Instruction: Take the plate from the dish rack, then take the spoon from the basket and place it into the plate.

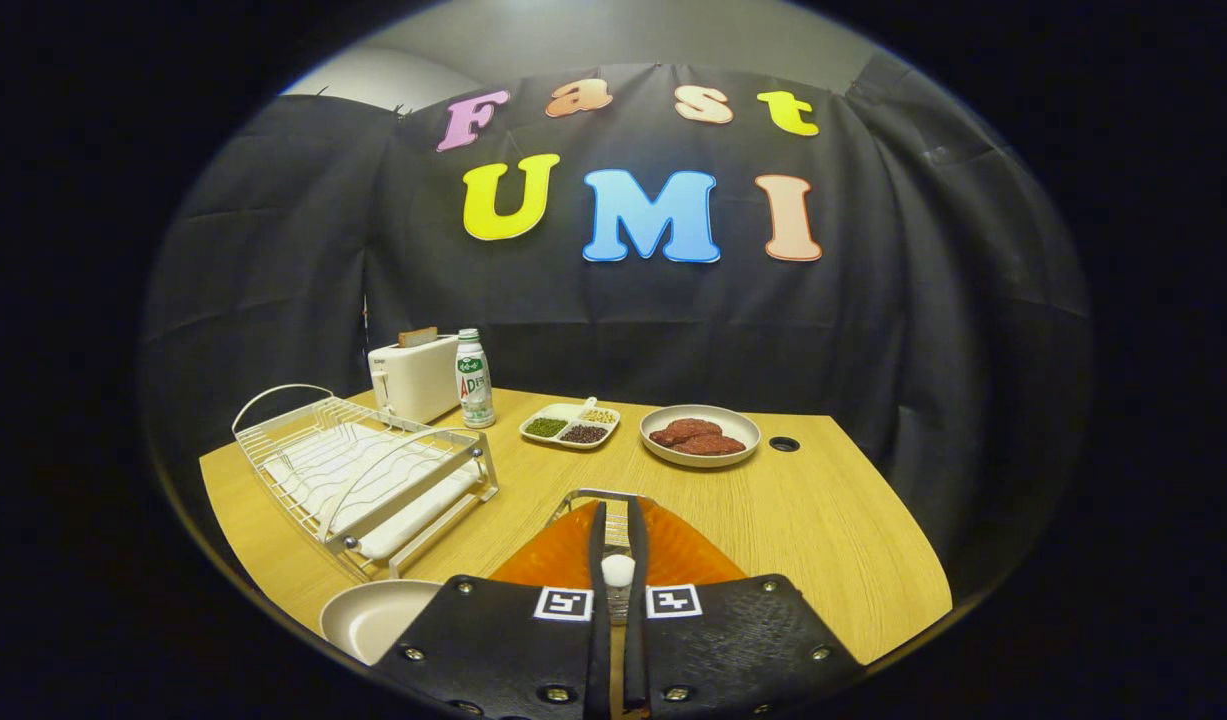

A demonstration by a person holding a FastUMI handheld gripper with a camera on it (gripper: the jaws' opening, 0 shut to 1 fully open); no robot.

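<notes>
Spoon (618, 572) handle, ending in a small pale round tip, sat pinched between the two fingers (598, 560) of the hand-held gripper (618, 520), which stood nearly together with both sides pressing on it; the rest of the spoon ran down between the fingers and could not be made out clearly. Directly under and just ahead of the fingers lay the basket (663, 550), an orange thing with a thin metal rim showing beyond the fingertips. Plate (373, 615), pale and bare, lay flat on the table (833, 540) just to the left of the gripper body, close beside the basket. Further left and ahead of the plate stood the dish rack (363, 470), a white wire frame with looped handles over a white tray. Beyond the rack, at the far left of the table, stood a white toaster (413, 378) with a slice poking from its slot, and a bottle (473, 380) with a white cap just to its right. Straight ahead, well beyond the fingers, lay a divided tray (571, 424) holding green, dark and yellowish bits, and to its right a round dish (700, 436) with reddish-brown pieces. A small dark hole (784, 443) showed in the table just right of that dish.
</notes>
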